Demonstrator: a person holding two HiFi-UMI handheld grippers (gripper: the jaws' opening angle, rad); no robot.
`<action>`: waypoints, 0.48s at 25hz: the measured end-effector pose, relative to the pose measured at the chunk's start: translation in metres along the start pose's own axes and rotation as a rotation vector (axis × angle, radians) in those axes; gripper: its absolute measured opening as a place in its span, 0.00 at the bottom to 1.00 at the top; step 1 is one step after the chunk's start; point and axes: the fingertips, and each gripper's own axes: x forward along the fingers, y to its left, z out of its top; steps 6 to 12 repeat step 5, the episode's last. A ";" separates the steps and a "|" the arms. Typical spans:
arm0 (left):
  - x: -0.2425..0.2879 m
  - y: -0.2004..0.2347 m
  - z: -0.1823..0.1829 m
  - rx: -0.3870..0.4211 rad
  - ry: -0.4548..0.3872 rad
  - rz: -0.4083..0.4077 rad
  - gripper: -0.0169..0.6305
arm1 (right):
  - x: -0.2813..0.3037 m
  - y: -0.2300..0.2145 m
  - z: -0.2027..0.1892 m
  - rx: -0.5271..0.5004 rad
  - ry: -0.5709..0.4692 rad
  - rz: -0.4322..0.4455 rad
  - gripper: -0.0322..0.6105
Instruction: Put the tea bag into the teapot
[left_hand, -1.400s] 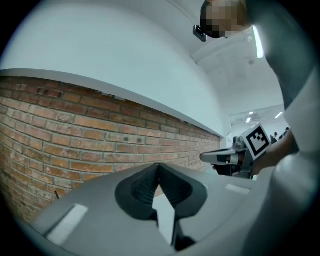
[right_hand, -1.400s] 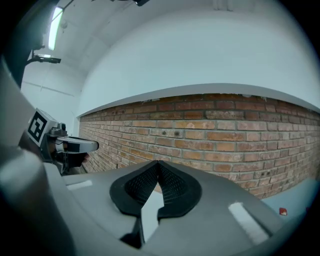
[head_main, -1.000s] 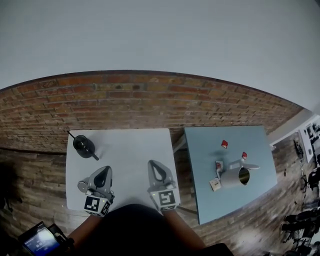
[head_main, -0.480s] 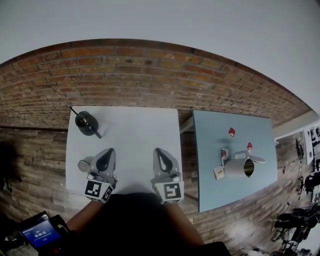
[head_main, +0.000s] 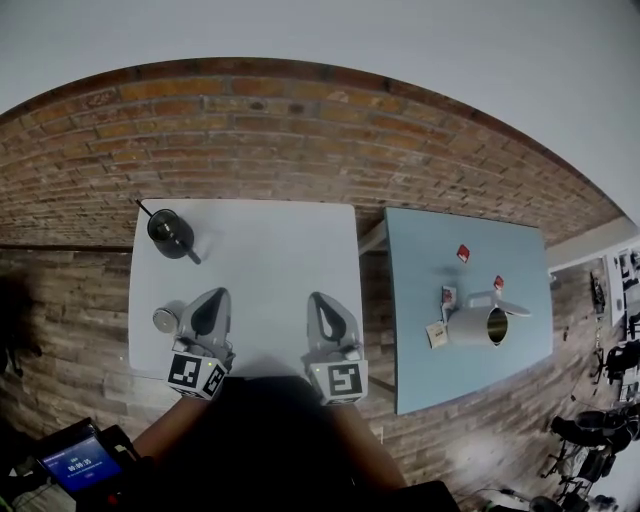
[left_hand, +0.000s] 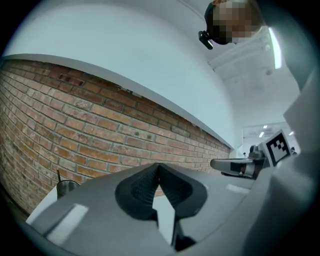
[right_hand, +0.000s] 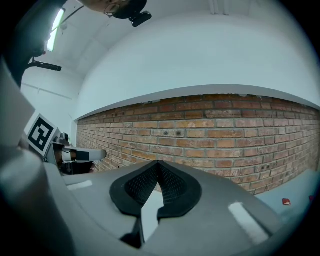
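You hold both tools low in the head view, over the near edge of the white tabletop (head_main: 270, 250). The left hand-held gripper (head_main: 214, 297) is closed; in the left gripper view its ribbed pads (left_hand: 145, 185) meet at the tip with nothing between them. The right hand-held gripper (head_main: 319, 299) is closed and empty too, its pads (right_hand: 172, 186) pressed together in the right gripper view. The two sit side by side, apart from each other, both pointing toward the brick wall (head_main: 300, 130).

The tea bag (head_main: 435, 336) is well to your right, on the pale blue tabletop (head_main: 420, 250). It lies just beside the metal teapot (head_main: 478, 326), on that pot's left in the frame. The teapot's dark open mouth faces the camera. Two small red pieces (head_main: 463, 252) lie further up on the same tabletop.

On the white tabletop, a black cup (head_main: 168, 231) stands at the upper left corner, and a small grey round object (head_main: 164, 319) sits just left of your left hand-held gripper.
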 end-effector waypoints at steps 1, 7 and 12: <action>0.000 -0.001 0.000 0.008 0.000 -0.003 0.03 | 0.000 0.000 -0.001 -0.001 0.001 -0.001 0.05; -0.002 -0.005 -0.006 0.028 0.005 -0.021 0.03 | -0.002 -0.001 -0.004 -0.002 0.001 -0.004 0.05; -0.002 -0.005 -0.006 0.028 0.005 -0.021 0.03 | -0.002 -0.001 -0.004 -0.002 0.001 -0.004 0.05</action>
